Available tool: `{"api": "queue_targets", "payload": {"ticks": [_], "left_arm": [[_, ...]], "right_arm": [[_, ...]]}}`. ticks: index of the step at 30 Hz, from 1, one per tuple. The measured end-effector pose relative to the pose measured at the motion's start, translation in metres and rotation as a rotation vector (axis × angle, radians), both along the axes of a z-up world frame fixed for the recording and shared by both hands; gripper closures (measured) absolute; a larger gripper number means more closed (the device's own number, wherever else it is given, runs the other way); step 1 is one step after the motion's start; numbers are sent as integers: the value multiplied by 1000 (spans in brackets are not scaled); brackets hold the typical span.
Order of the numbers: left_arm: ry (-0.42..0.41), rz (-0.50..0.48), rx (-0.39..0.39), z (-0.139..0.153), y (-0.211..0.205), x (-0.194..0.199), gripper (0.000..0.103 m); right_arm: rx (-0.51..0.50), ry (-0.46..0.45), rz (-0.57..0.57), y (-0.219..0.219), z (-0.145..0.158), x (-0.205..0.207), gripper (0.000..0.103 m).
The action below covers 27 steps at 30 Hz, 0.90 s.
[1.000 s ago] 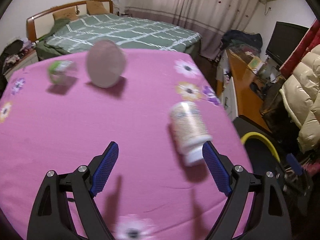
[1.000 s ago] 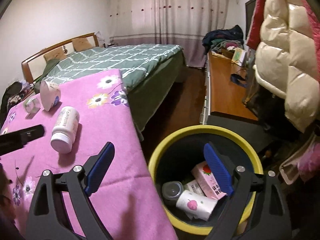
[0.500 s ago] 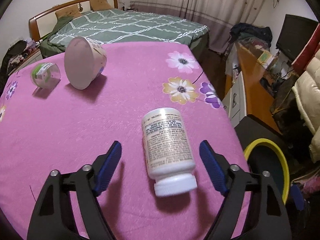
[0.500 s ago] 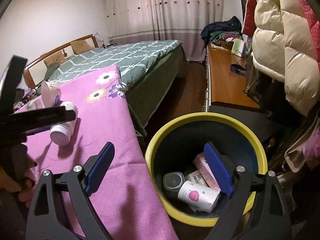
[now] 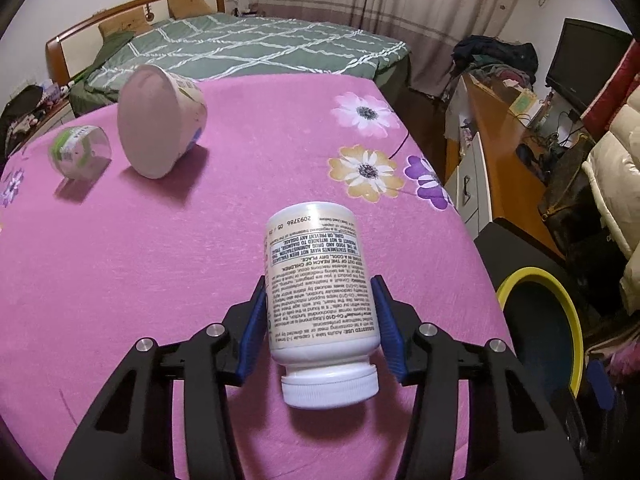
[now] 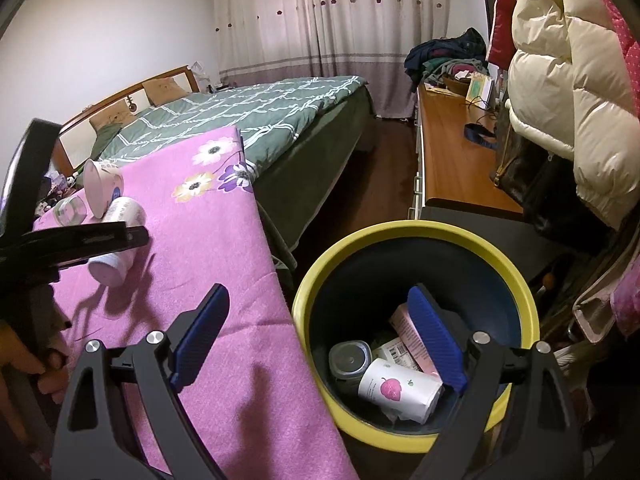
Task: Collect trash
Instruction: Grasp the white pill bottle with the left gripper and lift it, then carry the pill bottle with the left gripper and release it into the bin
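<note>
Bedroom, pink flowered cloth [image 5: 168,264] over a table. Left gripper [image 5: 320,322] clamped on white plastic pill bottle [image 5: 320,296] lying there, evidently bound for yellow-rimmed bin [image 6: 412,236] beside it. Right gripper [image 6: 320,340] wide open, empty, over the bin.

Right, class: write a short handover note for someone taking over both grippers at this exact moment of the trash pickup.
Left gripper: jaws have just closed on the white pill bottle, which lies on its side on the pink tablecloth, cap toward the camera.
Right gripper: open, holding nothing, above the table edge and the yellow-rimmed bin.
Done: a pink-leaf cup, a pink carton and a grey jar are in the bin.
Left: carry the bottle to the bin, then collect the pink tub and the small clear jar, both tipped over at the table's far side.
</note>
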<state>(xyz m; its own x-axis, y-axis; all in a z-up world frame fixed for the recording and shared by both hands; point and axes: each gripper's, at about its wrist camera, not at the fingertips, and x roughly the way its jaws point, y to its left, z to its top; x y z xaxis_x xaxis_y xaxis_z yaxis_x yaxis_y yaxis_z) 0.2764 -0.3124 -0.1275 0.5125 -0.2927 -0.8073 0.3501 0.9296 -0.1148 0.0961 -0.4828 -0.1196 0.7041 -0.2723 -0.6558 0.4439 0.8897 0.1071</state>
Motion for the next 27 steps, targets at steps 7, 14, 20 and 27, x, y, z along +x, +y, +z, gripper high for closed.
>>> {"api": "queue_targets", "payload": {"ticks": [7,14,20,27], "left_arm": [[-40,-28,-18,21,9,-21,54],[-64,-123,-40,42,-13,-50,54],[-64,-234,-33,44,-62,-76,54],[-19,-369,-27,36,-123,-107,54]], "right_arm": [[-10,-13,9,-1,1,-11,17],[-13,-3,-48,-21,1,-44,17],[-24,3,-116,-45,0,-77,17],[-37,11,-186,-67,-1,-112,17]]}}
